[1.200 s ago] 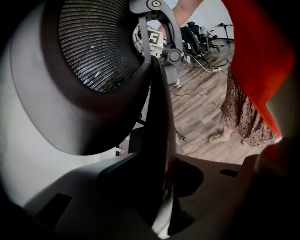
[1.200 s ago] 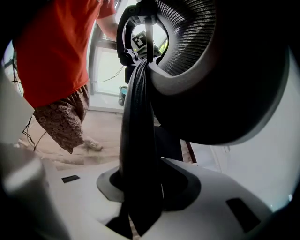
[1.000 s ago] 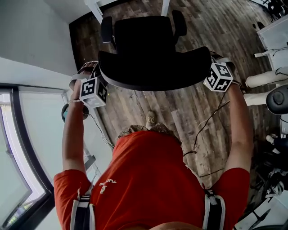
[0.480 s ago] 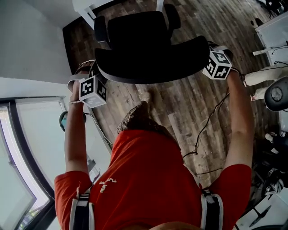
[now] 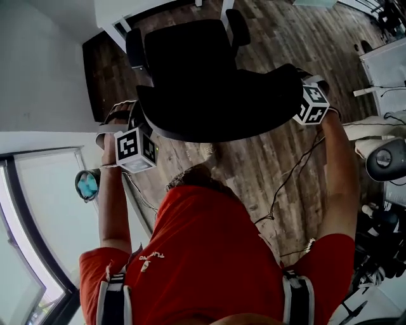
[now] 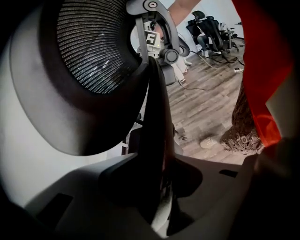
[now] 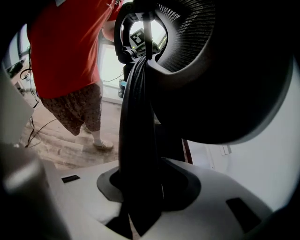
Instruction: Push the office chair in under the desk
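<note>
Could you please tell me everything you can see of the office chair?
The chair is black, seen from above and behind, upright on the wood floor. Its curved backrest looks like fine mesh in a dark rim. The seat has two armrests and points towards a white desk. The left gripper and right gripper each clamp a side edge of the backrest rim. The base and wheels are hidden beneath the seat.
</note>
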`<state>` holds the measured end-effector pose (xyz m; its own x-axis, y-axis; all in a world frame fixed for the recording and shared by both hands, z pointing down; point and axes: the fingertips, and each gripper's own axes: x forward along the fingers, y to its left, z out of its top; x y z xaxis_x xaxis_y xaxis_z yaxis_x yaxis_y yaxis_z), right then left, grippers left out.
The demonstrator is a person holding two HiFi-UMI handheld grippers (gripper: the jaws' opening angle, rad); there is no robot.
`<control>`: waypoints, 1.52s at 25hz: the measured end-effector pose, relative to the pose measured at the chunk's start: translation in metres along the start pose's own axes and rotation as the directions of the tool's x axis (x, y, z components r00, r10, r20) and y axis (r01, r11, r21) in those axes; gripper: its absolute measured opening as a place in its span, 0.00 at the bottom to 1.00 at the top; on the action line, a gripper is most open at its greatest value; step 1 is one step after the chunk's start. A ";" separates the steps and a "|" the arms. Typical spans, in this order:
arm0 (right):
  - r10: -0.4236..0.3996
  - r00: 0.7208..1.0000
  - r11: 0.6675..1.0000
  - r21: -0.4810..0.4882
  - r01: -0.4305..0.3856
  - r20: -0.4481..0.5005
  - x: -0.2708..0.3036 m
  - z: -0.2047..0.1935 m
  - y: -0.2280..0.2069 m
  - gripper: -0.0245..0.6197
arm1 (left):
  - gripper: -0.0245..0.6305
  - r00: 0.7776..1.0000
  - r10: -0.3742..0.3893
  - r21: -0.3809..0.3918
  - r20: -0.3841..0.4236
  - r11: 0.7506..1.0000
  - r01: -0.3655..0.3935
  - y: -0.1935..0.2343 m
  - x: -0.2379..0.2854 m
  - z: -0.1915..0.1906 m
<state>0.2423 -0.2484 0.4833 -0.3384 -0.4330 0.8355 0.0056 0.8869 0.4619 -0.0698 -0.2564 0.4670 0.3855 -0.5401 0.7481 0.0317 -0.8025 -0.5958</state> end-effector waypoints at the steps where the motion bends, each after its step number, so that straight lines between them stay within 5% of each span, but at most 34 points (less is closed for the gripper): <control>1: 0.006 1.000 1.000 -0.008 -0.005 0.004 0.002 -0.006 -0.007 0.26 | 0.25 1.000 0.000 -0.009 -0.006 1.000 0.000 0.004 0.005 0.003; 8: 0.043 0.999 0.998 -0.057 -0.041 0.019 0.022 -0.054 -0.048 0.26 | 0.25 0.999 -0.004 -0.055 -0.052 0.999 0.001 0.035 0.038 0.017; 19: 0.029 0.998 0.995 -0.093 -0.024 0.048 0.047 -0.077 -0.131 0.27 | 0.23 0.996 -0.001 -0.076 -0.086 0.997 -0.006 0.087 0.083 0.020; 30: 0.066 0.996 0.988 -0.144 -0.055 0.067 0.083 -0.125 -0.201 0.27 | 0.24 0.991 0.063 -0.103 -0.121 0.992 -0.076 0.148 0.132 0.025; 38: 0.083 0.990 0.977 -0.205 -0.058 0.117 0.103 -0.118 -0.243 0.26 | 0.25 0.987 0.039 -0.151 -0.153 0.987 -0.063 0.179 0.153 0.008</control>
<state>0.3173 -0.5278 0.4924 -0.4448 -0.3360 0.8302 0.2181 0.8585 0.4642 0.0024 -0.4803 0.4725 0.2405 -0.6036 0.7602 -0.1319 -0.7962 -0.5905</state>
